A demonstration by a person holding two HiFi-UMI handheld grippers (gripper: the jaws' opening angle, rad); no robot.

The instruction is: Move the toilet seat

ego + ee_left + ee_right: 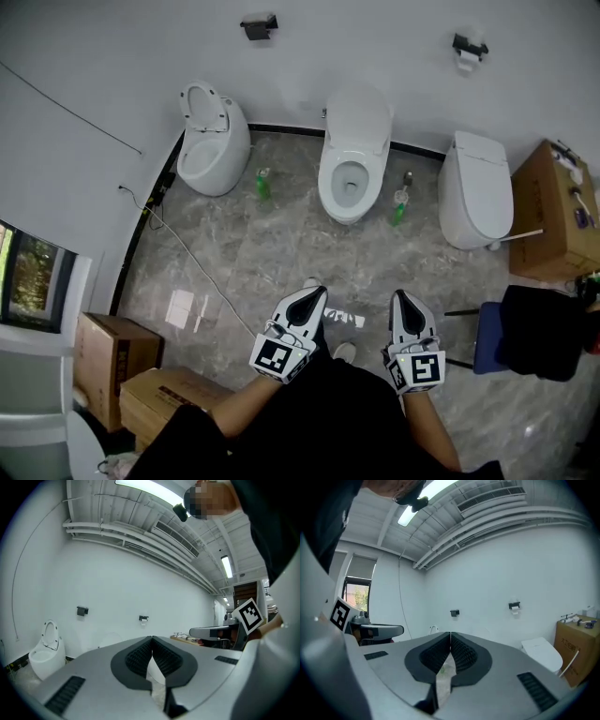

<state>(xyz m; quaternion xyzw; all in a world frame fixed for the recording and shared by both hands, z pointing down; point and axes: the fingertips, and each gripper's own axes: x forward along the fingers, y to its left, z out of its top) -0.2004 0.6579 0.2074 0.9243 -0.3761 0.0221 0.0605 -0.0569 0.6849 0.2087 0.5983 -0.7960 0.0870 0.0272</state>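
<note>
1. While the person holds both tools low in front of dark clothing [328,412], the left tongs [314,289] are pressed fully together with nothing between the ribbed pads. They point towards the middle toilet [352,159] from well short of it.
2. The right tongs [401,296] are likewise closed tight and empty, beside the left pair and just as far from the middle toilet.
3. The toilet seat [328,180] appears to be the white ring lying round the open bowl of the middle toilet. The lid [358,117] stands raised behind it against the white wall [112,56]. Neither pair of tongs touches the seat.
4. A green bottle [263,183] stands on the grey marble floor [253,253] near the middle toilet's left side, and a second green bottle [400,208] stands just right of it.
5. Further left of the middle toilet is a rounder toilet [214,145] with its ring tipped up. Further right is a squarer toilet [476,187] with its lid down.
6. Above the middle toilet, one to each side on the wall, hang a dark holder [260,26] and a paper holder [469,45].
7. Well right of the middle toilet stands a cardboard box [553,211] with small things on top. Nearer the person is a blue chair [487,337] draped in black cloth [544,333].
8. Well left of the middle toilet and nearer the person sit brown cartons [117,361], with a window [28,277] beside them. A thin cable [192,258] trails across the floor.
</note>
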